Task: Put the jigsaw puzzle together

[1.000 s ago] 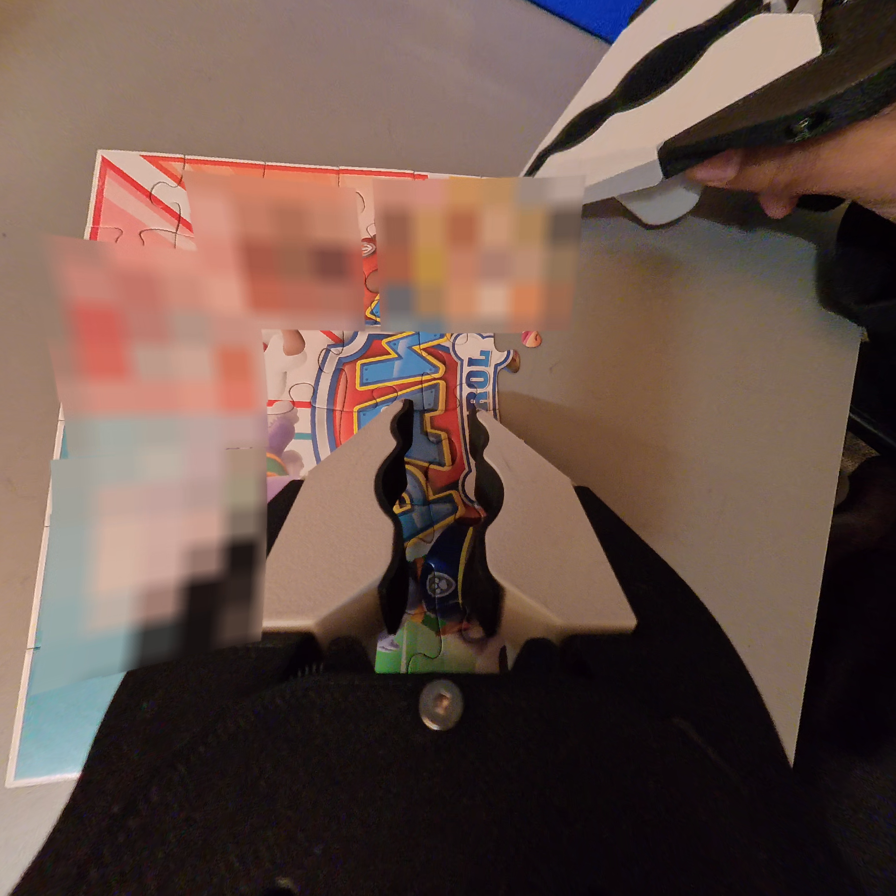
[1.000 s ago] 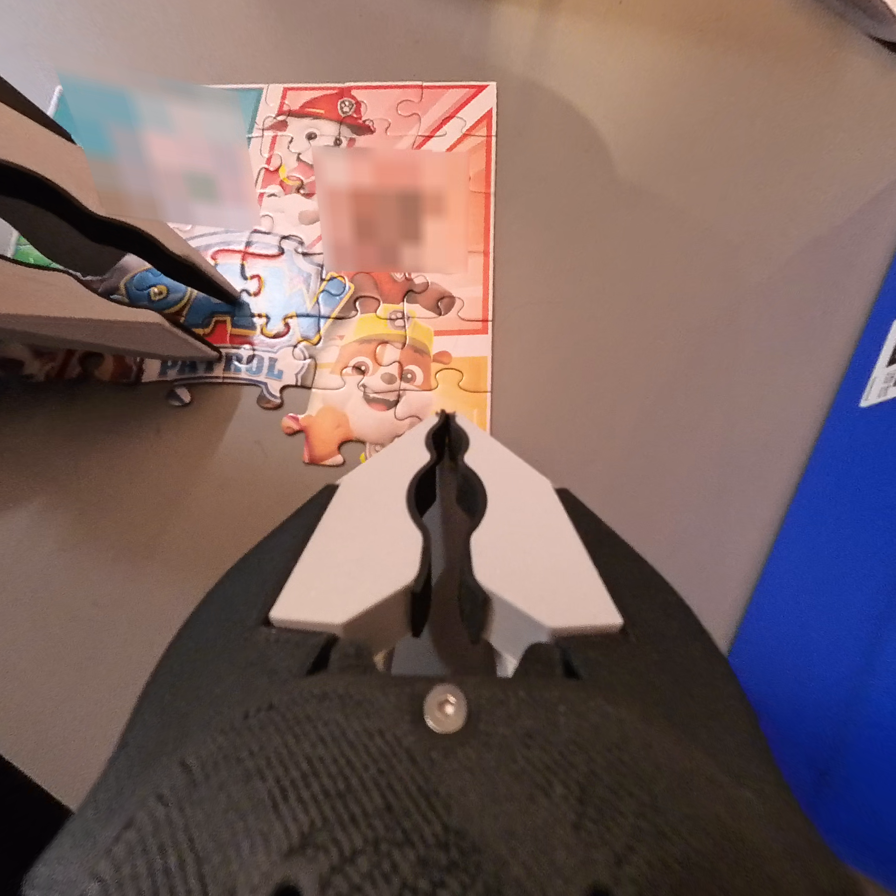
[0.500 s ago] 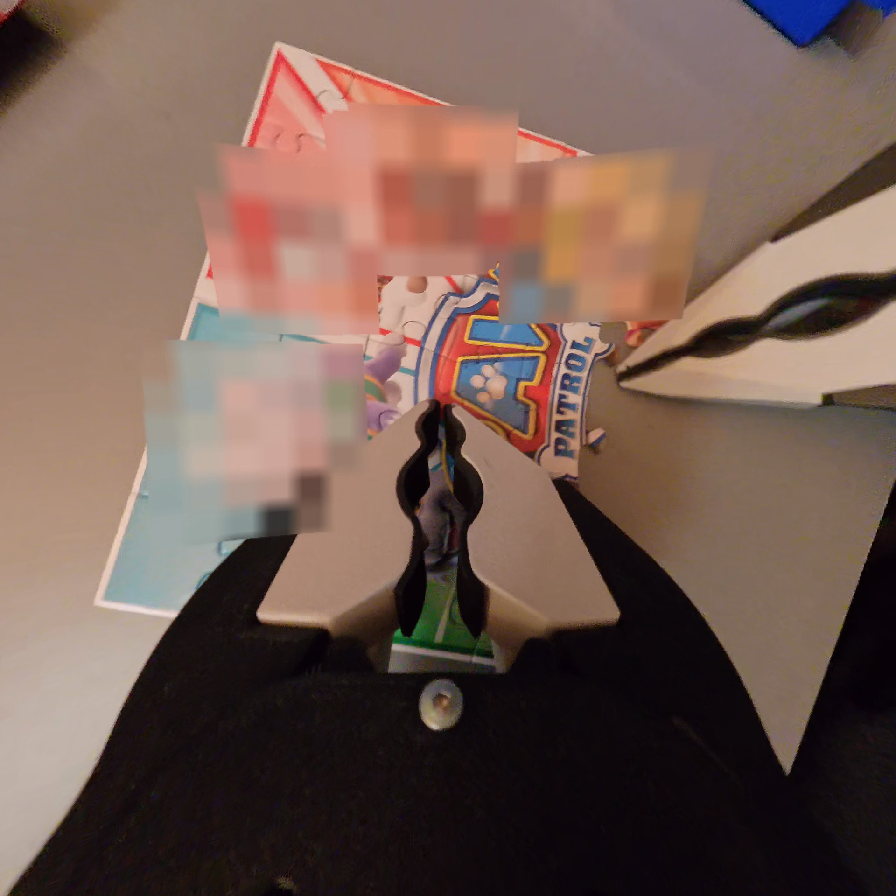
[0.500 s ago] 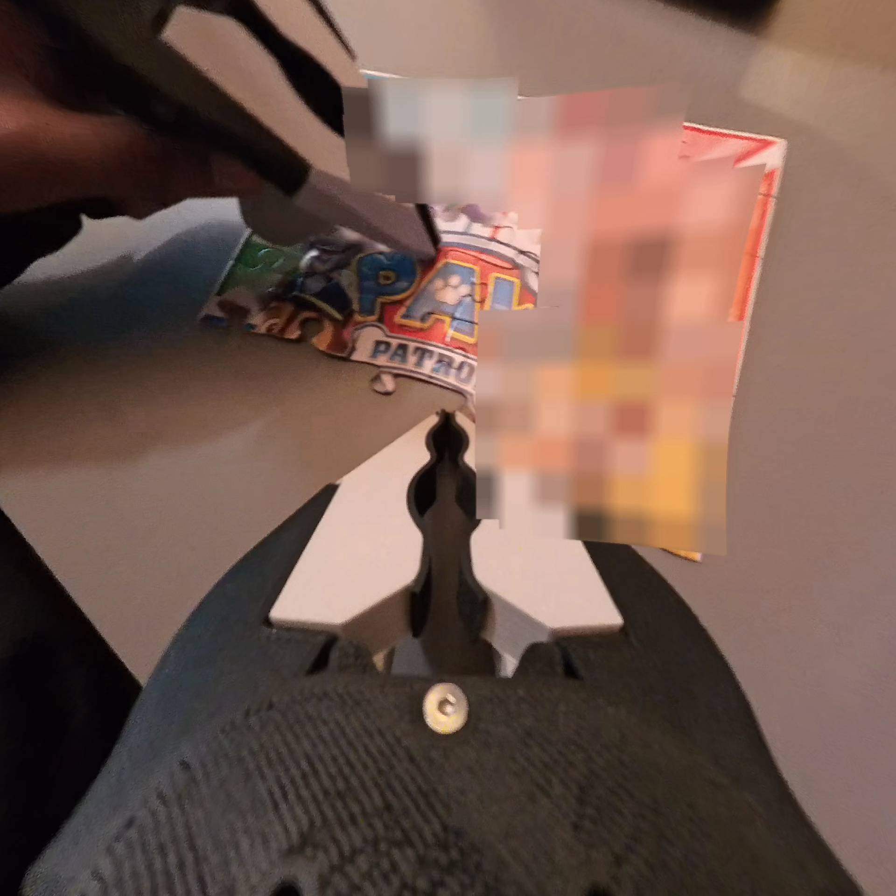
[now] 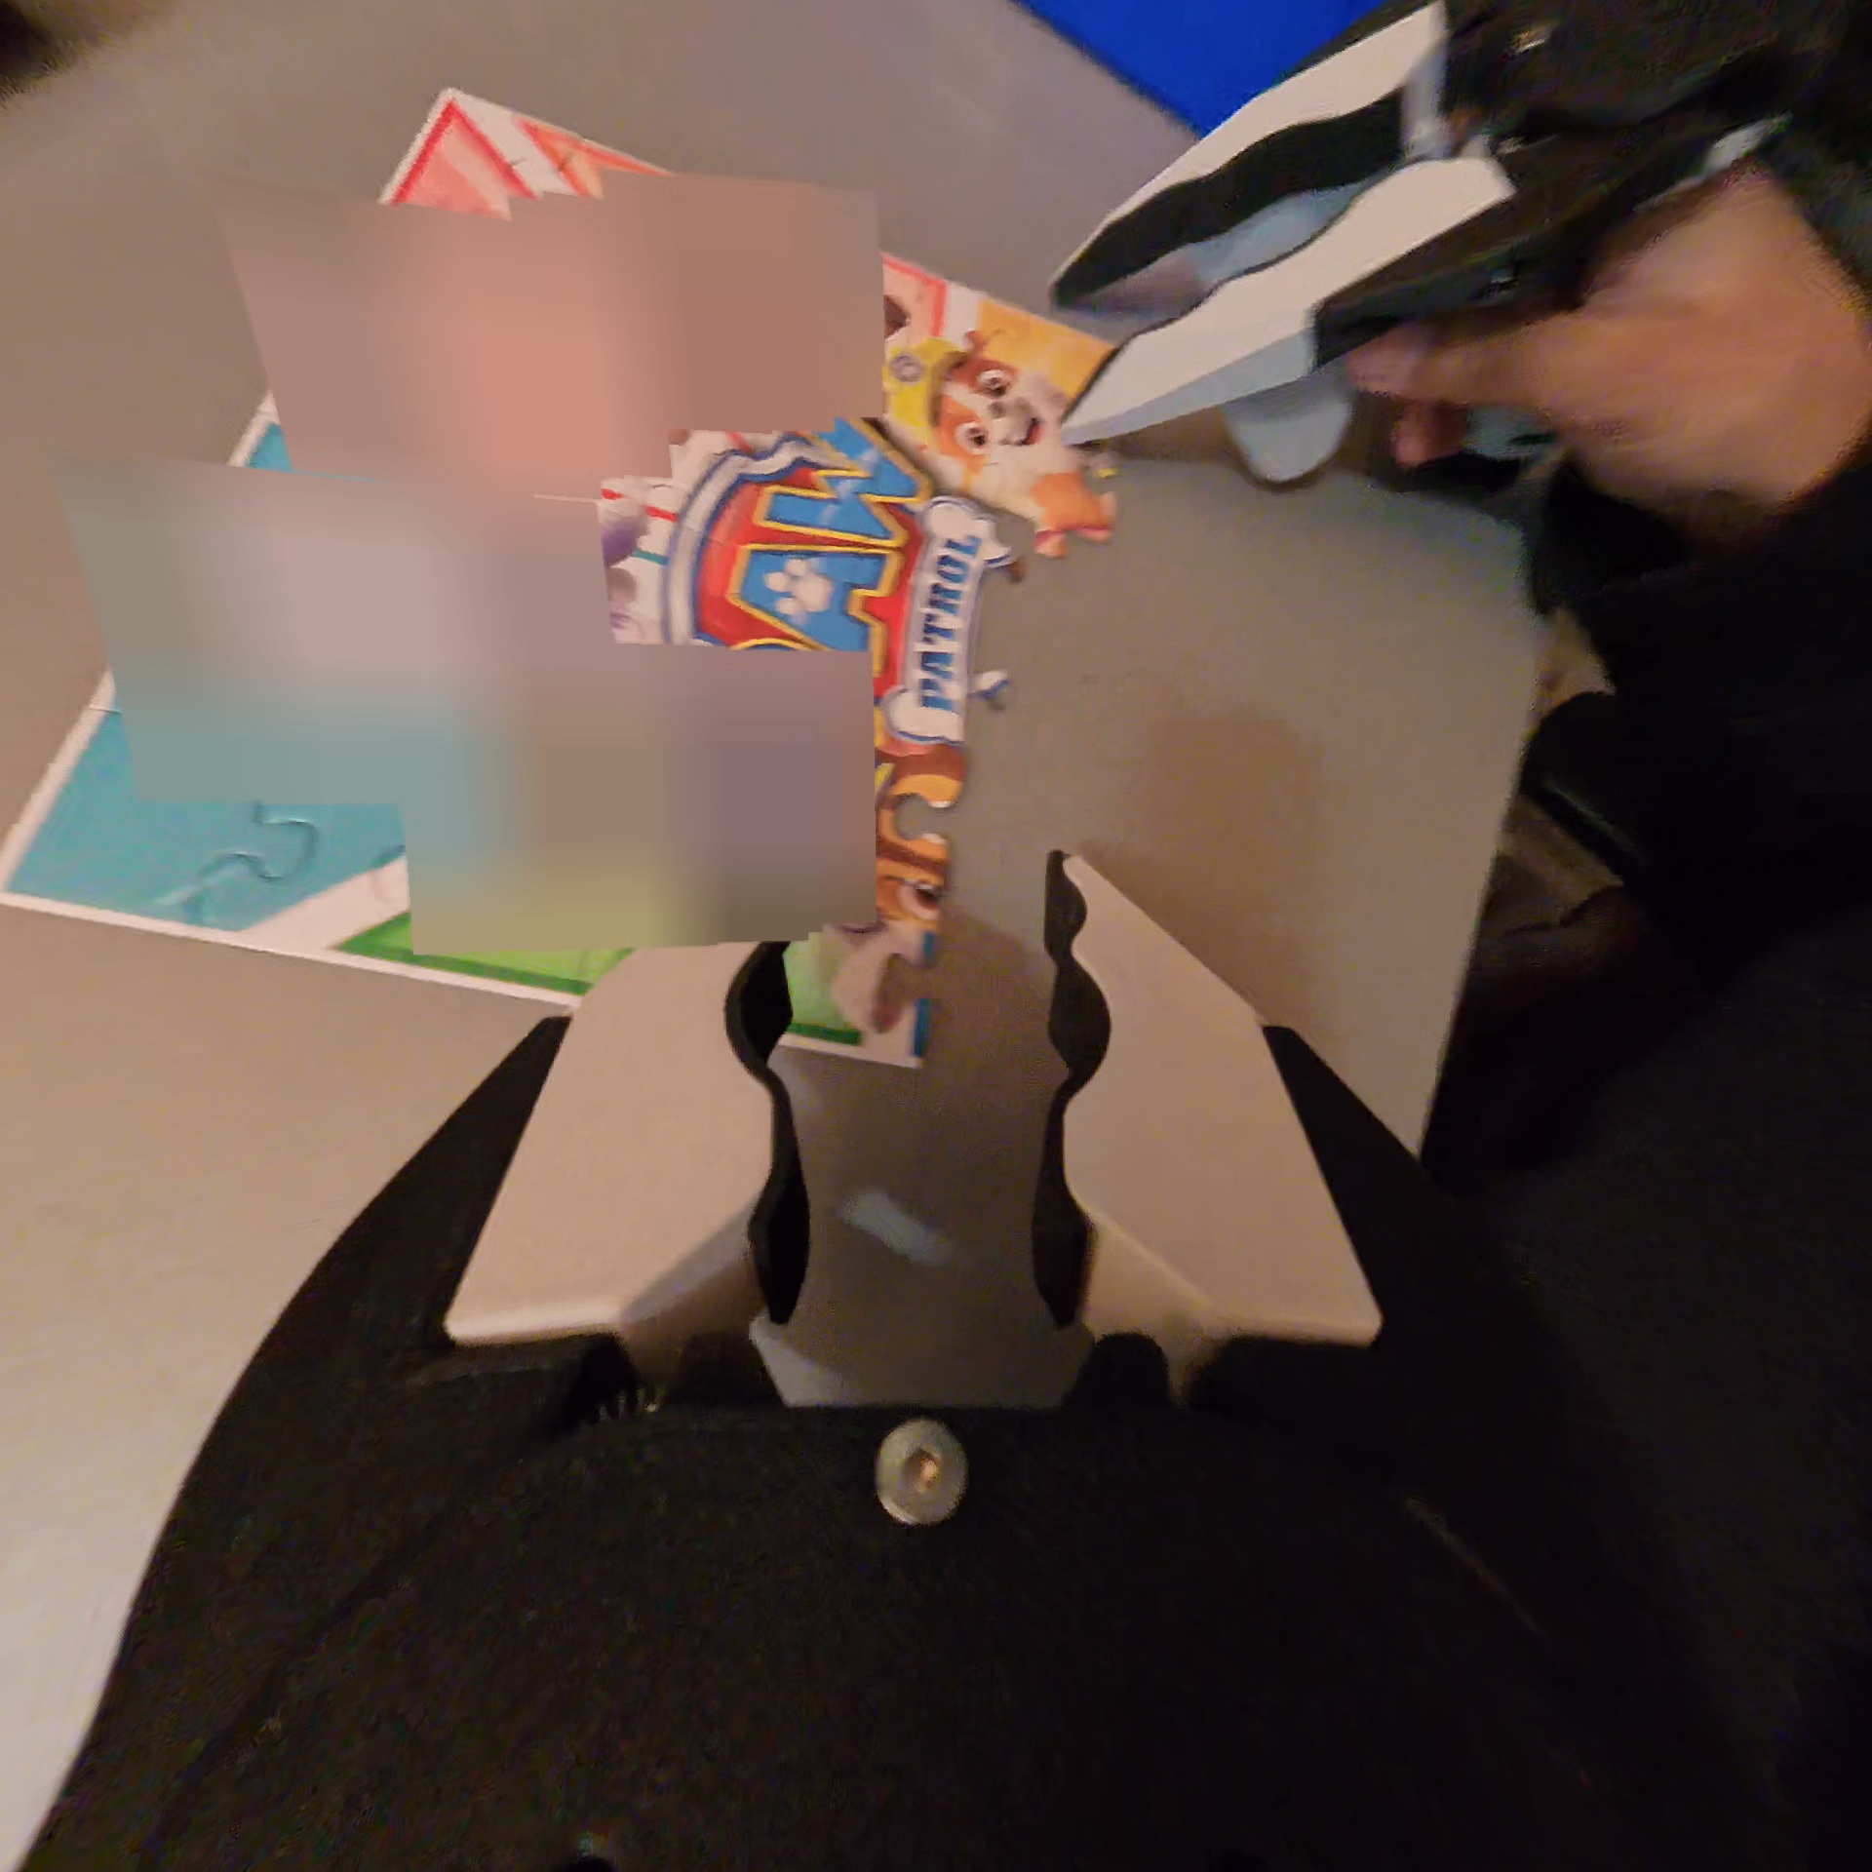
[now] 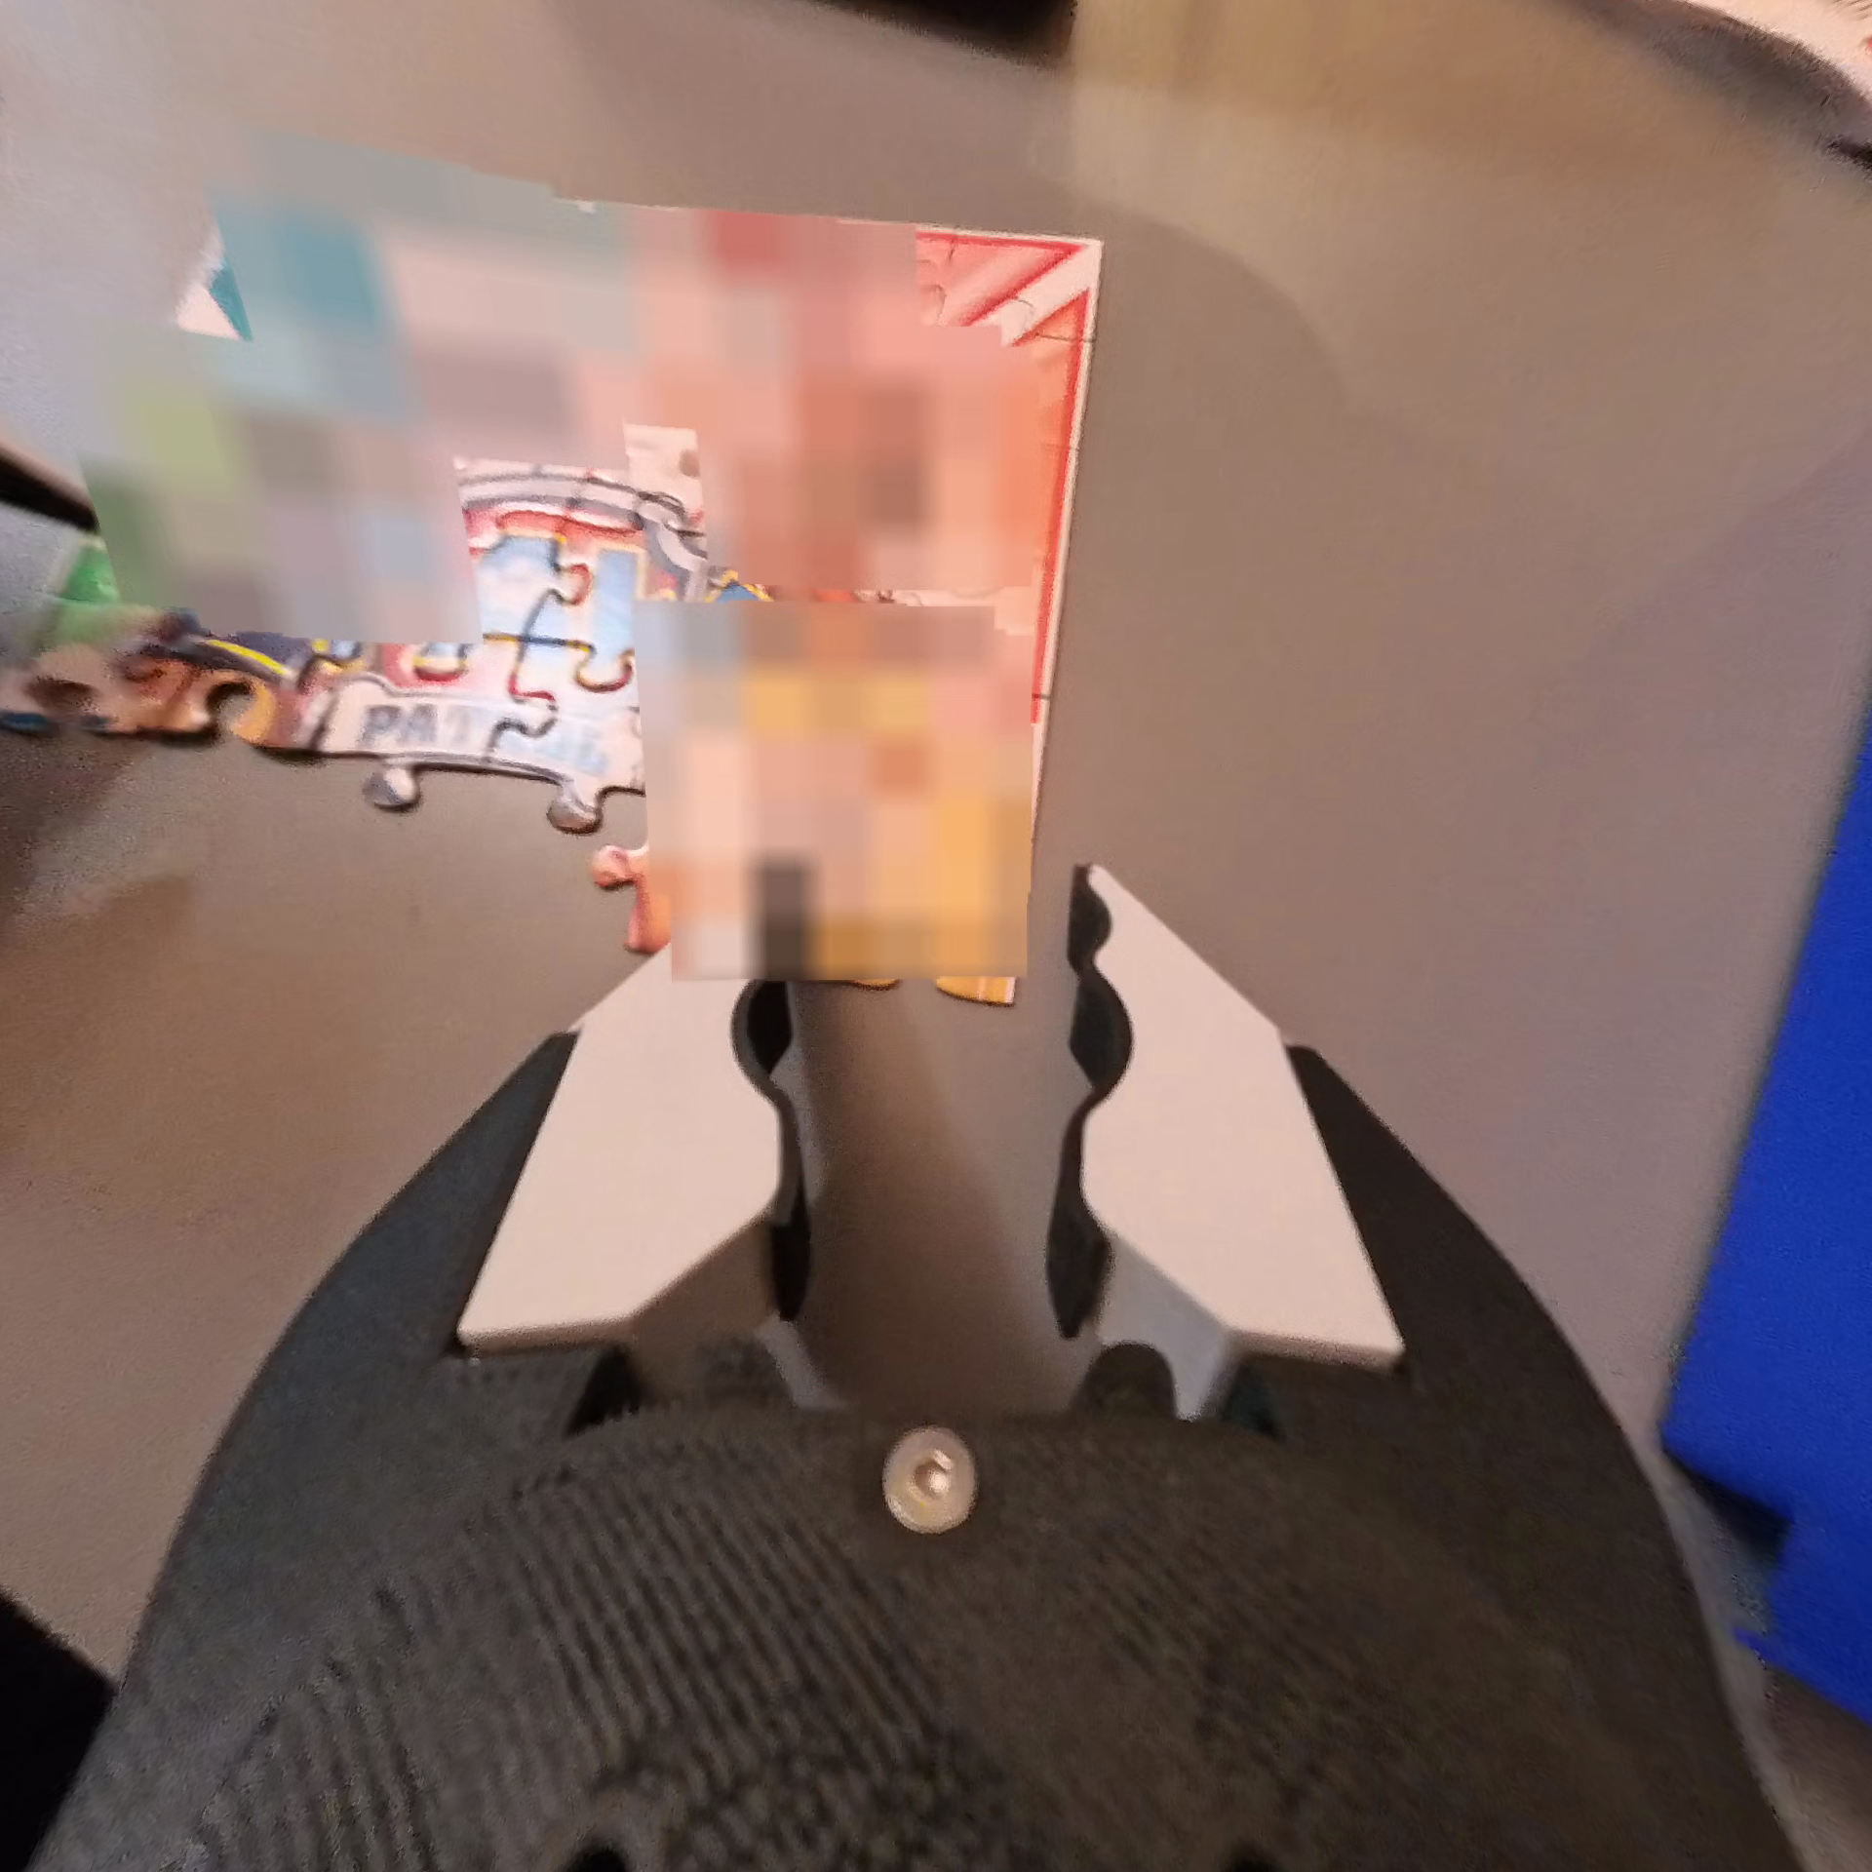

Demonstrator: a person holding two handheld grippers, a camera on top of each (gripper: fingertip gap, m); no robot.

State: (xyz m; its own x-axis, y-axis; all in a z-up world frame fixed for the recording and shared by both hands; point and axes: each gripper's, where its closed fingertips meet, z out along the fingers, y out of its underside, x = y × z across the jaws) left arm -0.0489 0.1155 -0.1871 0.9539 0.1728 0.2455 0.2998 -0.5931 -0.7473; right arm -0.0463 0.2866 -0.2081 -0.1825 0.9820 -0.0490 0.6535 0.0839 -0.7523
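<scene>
1. Nearest in our left wrist view, the left gripper [image 5: 917,972] hangs with its two fingers spread wide and nothing between the pads; bare grey table [image 5: 1266,709] shows through the gap.
2. Its left fingertip lies over the near right corner of the jigsaw puzzle [image 5: 810,567], a partly built cartoon picture lying flat on the table; its right fingertip is over bare table, beside the puzzle's ragged, unfinished right edge.
3. In our right wrist view, the right gripper [image 6: 922,972] also stands wide open and bare, the table [image 6: 1418,608] visible between its fingers.
4. Just past its fingertips lies the near edge of the puzzle [image 6: 567,608], its straight red-bordered side running away from us.
5. Farther off in the left view, the right gripper [image 5: 1089,355] hovers with its tips over the puzzle's far right corner, slightly parted, held by a hand [image 5: 1621,344].
6. A blue object [image 6: 1783,1216] stands at the table's right side.
</scene>
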